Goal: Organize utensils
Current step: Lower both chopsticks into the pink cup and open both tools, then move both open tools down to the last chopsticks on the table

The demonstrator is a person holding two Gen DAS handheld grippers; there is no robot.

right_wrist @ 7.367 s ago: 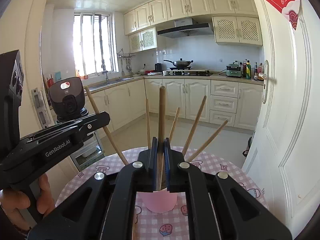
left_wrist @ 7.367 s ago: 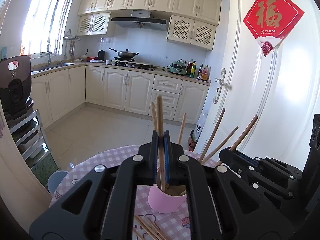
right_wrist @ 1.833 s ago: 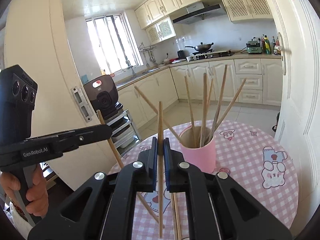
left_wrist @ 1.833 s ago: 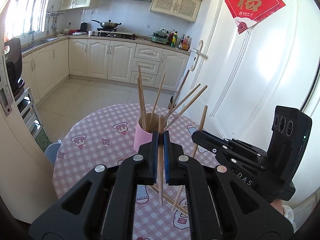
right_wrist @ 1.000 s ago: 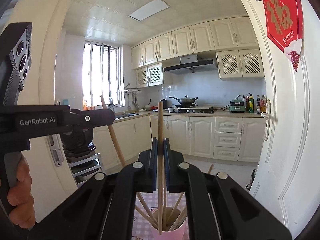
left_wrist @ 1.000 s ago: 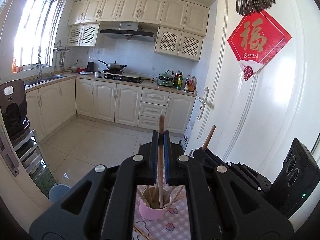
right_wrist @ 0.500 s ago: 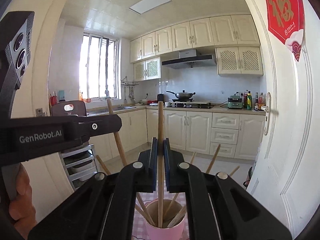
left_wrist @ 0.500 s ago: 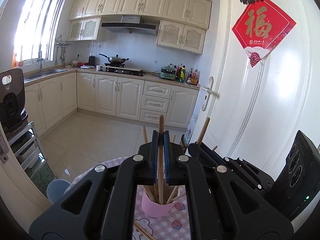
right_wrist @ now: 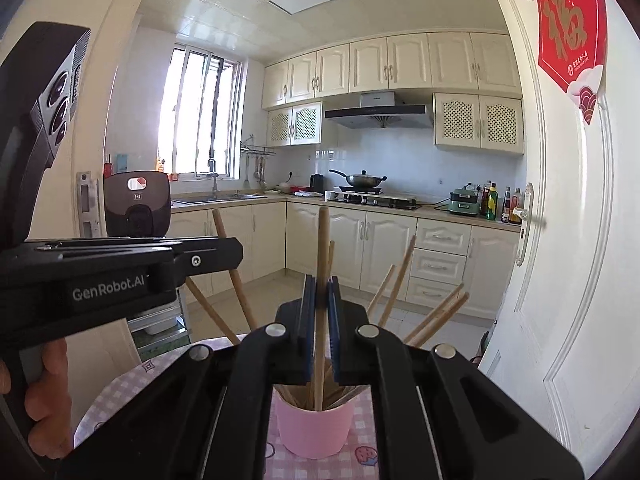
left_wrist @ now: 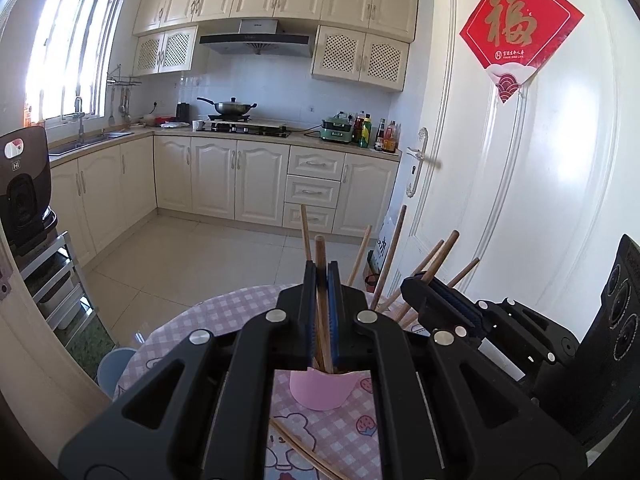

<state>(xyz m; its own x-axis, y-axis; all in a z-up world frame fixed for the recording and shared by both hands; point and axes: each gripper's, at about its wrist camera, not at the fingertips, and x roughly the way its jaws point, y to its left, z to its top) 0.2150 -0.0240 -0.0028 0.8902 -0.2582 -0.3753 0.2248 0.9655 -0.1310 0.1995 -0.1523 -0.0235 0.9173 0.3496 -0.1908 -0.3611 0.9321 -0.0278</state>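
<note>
Left wrist view: my left gripper [left_wrist: 320,276] has its jaws clamped on one chopstick [left_wrist: 320,252], held upright with its lower end down inside the pink cup [left_wrist: 320,394]. I count several sticks already standing in the cup and fanning toward the door. On the counter [left_wrist: 224,312], in front of the cup, at least one loose stick [left_wrist: 300,448] lies flat, so there is more to collect. The right gripper [left_wrist: 440,300] shows at the right edge with a stick running through its jaws.

Right wrist view: my right gripper [right_wrist: 320,292] is likewise clenched on a chopstick [right_wrist: 322,248], upright, tip inside the cup [right_wrist: 314,426] among the others. The left gripper [right_wrist: 200,258] crosses the left side, its stick slanting down toward the cup.

My read: most of the job is done, with the bulk of the sticks in the cup. What is left is to let go of these two so they drop in, then fetch whatever lies on the counter; I cannot see how many remain there.
</note>
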